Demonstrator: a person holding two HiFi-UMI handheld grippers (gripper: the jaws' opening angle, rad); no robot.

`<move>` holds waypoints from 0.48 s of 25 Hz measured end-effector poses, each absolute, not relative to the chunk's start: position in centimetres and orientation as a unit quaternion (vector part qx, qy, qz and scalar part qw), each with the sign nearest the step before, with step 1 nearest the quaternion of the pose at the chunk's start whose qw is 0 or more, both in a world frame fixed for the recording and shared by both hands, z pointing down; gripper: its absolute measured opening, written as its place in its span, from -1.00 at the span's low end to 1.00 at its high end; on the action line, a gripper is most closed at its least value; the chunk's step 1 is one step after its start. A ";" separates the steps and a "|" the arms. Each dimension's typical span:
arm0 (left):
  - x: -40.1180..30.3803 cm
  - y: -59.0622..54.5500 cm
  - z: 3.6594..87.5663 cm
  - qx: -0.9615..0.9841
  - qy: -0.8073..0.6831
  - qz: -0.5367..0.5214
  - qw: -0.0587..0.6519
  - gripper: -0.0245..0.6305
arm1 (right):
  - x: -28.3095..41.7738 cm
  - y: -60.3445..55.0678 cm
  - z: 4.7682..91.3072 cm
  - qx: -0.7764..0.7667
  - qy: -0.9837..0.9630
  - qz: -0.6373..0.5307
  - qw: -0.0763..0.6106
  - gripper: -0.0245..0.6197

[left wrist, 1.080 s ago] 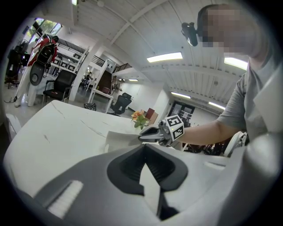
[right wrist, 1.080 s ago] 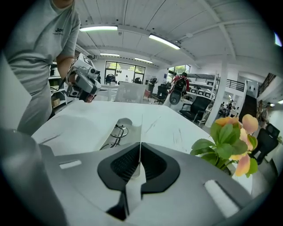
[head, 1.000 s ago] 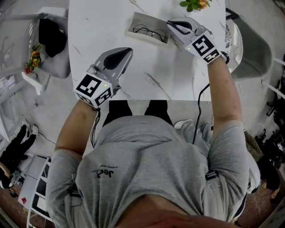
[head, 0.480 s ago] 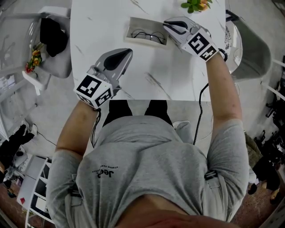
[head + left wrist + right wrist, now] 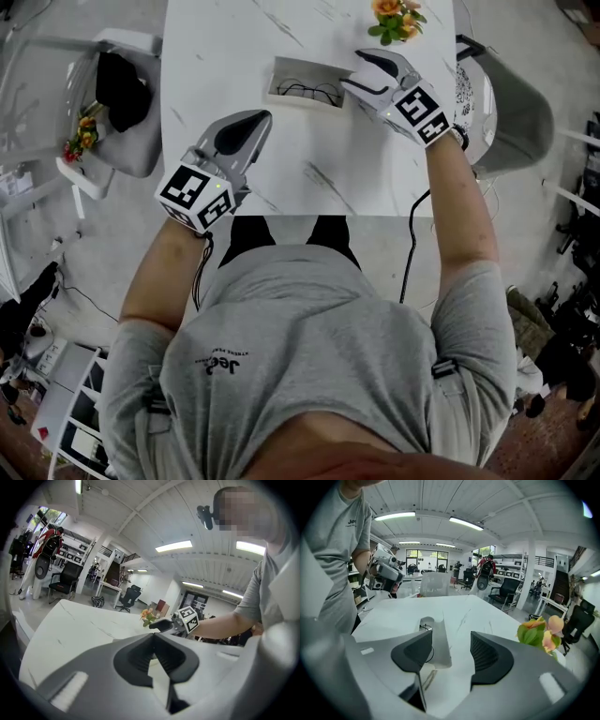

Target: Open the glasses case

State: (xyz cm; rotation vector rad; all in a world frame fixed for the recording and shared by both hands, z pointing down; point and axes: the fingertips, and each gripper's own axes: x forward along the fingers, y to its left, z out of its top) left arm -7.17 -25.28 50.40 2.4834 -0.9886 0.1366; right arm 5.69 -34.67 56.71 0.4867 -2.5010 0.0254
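The grey glasses case lies open at the far side of the white table, with thin-rimmed glasses inside it. My right gripper hovers just off the case's right end. Its jaws have just been opening and now stand open, with nothing pressed between them. In the right gripper view the case shows beyond the gap between the pads of that gripper. My left gripper is shut and empty over the table's near part, well short of the case; its pads meet at the tip.
A small pot of orange flowers stands at the table's far edge, close behind the right gripper. A grey chair stands to the right of the table. Another chair holding a black item is on the left.
The right gripper's jaws went from shut to open and drew slightly back from the case's right end. Both grippers rose a little. The case stays open on the table.
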 end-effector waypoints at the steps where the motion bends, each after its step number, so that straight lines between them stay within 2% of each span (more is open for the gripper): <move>1: -7.3 -25.4 49.6 0.903 -0.361 0.047 0.227 -0.77 | 5.8 -34.6 55.7 0.189 -0.939 0.011 0.286 -0.19; 12: -8.6 -26.3 39.3 0.908 -0.380 0.014 0.175 -0.77 | 7.4 -32.9 42.2 0.265 -0.943 0.013 0.202 -0.20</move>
